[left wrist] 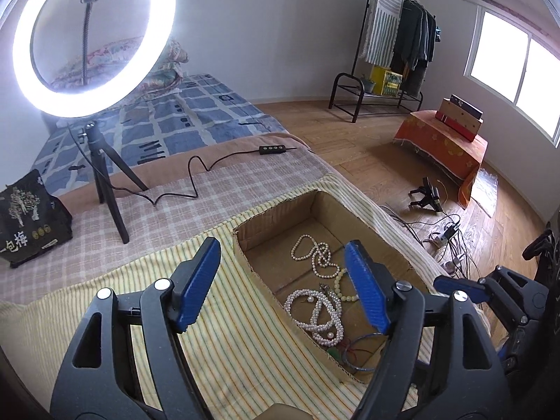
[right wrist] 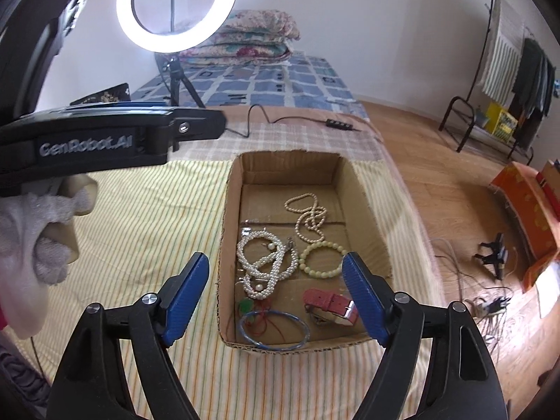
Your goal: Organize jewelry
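Both claws, left claw (left wrist: 281,285) and right claw (right wrist: 274,295), hang released and empty above the cardboard box (right wrist: 292,161) on the bed. Jewelry lies tangled inside; lower your right claw onto the red watch (right wrist: 330,306), clear of the pearl strands (right wrist: 264,262).

Left tool (left wrist: 281,285) black-framed, ribbed blue fingers (left wrist: 199,281), silver screws, right tool (right wrist: 274,295) alike, white GenRobot.AI lettering, pale fuzzy glove (right wrist: 31,238)
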The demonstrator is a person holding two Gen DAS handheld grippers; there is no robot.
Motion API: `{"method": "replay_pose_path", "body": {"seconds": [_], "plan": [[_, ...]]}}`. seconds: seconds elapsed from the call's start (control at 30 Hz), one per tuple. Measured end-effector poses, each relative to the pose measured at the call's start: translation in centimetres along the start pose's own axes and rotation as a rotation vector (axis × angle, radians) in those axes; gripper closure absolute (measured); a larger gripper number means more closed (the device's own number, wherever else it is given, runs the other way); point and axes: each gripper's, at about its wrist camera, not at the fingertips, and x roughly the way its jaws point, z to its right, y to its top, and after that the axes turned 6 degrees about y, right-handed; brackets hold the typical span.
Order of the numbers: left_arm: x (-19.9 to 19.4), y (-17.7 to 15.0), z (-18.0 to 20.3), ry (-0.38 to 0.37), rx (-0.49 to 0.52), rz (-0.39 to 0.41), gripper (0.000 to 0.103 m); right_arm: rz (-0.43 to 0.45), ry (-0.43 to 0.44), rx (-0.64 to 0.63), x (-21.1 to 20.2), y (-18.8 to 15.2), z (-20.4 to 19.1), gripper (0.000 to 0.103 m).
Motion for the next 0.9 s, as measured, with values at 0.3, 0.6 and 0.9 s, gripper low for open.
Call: {"method": "replay_pose_path", "body": {"seconds": [0.3,0.6,0.9], "plan": [[-6.3,-0.3,-0.9,0.02,-0.004,0.072,0.022,0.078,-0.039,0.0,-4.1,0.6,-0.9,0.024],[-12.8,-1.3,-1.6,0.04,-0.017,0.141,0.013,0.153,-0.071,-0.013,-8.0,1.0,-2.1,0.024],[-18.1,-3.7,-1.4,0.077,0.0,0.19,0.005,0.22,-0.084,-0.015,-11.3,0.1,-3.1,0.024]]}}
